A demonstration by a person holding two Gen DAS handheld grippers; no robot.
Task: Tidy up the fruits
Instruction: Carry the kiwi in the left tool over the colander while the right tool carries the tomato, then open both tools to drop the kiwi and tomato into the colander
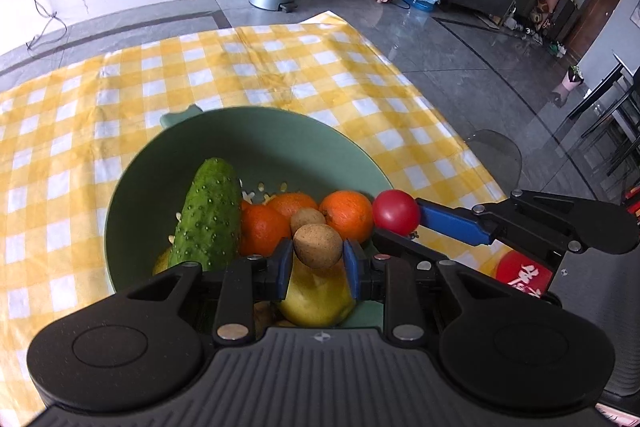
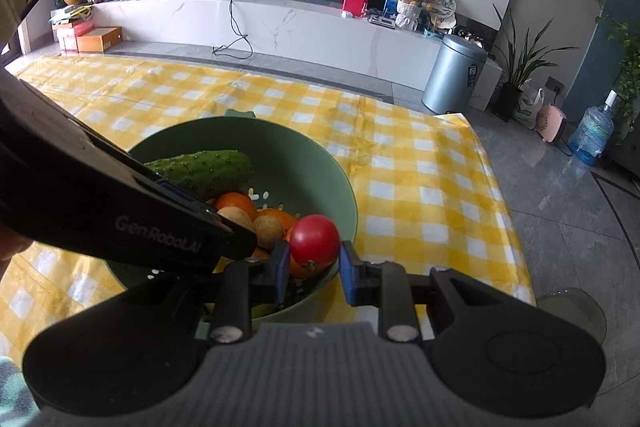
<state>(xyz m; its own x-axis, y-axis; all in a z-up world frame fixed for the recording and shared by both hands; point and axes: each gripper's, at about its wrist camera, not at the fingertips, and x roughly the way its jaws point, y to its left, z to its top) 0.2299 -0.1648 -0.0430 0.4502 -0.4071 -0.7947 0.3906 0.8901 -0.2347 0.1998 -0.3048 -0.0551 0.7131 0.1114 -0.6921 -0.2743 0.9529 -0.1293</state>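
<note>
Your left claw [image 1: 318, 259] pinches a small brown kiwi-like fruit [image 1: 318, 245] between its blue pads, held over the near side of the green colander bowl [image 1: 280, 143]. Your right claw [image 2: 312, 265] pinches a red tomato [image 2: 315, 239], its pads pressed against both sides; the tomato sits over the bowl's near right rim.

The bowl rests on the bench, which is covered by a yellow-and-white checked cloth [image 1: 120, 99]. Inside the bowl you have a cucumber [image 1: 210, 215] lying against the left wall, three oranges [image 1: 346, 215] grouped in the middle, a second brown fruit [image 1: 307, 219] just behind the one you hold, and a yellow fruit [image 1: 316, 299] directly under the left claw. Drain slots show at the bowl's bottom beside the cucumber tip.

In the right wrist view your left claw's black body crosses the frame from the left and hides part of the cucumber. A red round item [image 1: 520, 273] with white characters lies on the cloth beneath your right claw; what it is cannot be told.
</note>
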